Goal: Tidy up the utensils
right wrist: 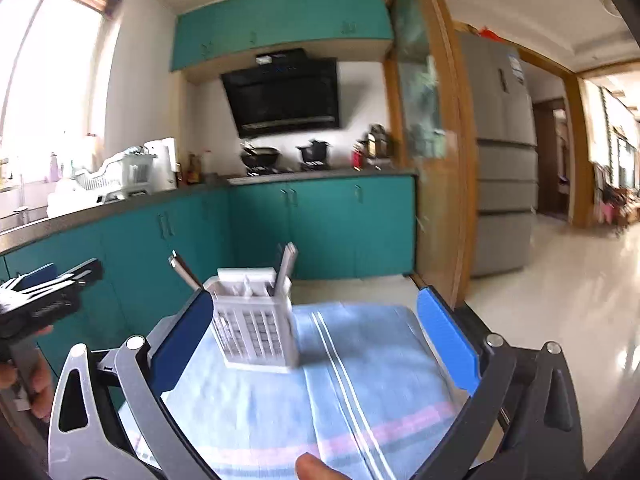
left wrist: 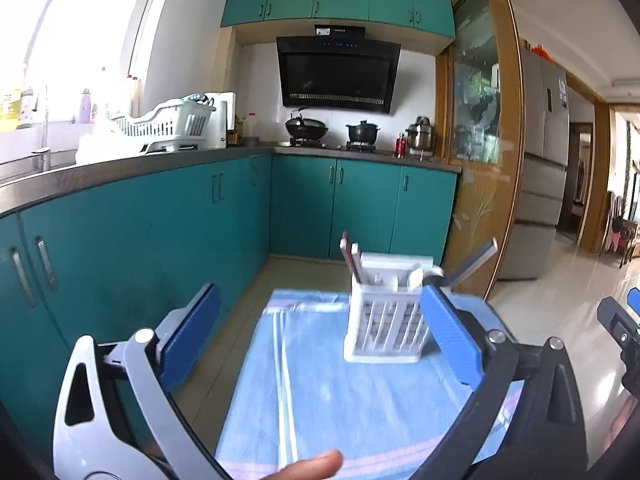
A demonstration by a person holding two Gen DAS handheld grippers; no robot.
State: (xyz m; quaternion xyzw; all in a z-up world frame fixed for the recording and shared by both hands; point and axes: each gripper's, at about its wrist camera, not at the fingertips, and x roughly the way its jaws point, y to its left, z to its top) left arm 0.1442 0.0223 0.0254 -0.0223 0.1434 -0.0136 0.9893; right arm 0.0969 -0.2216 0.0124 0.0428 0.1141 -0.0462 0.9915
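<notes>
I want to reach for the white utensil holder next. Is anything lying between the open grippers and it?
Nothing visible does. The utensil holder stands upright on the blue towel, and only bare towel lies between it and the left gripper or the right gripper.

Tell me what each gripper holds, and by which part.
Nothing. The left gripper and right gripper are both open and empty above the towel.

A utensil holder (left wrist: pixel 386 312) is seen standing upright on a towel (left wrist: pixel 340 384), utensil handles (left wrist: pixel 351 258) leaning out of it; behind lies the base cabinet run (left wrist: pixel 360 208), a dish rack (left wrist: pixel 168 122) set on its counter at left, a refrigerator (left wrist: pixel 540 184) at right
</notes>
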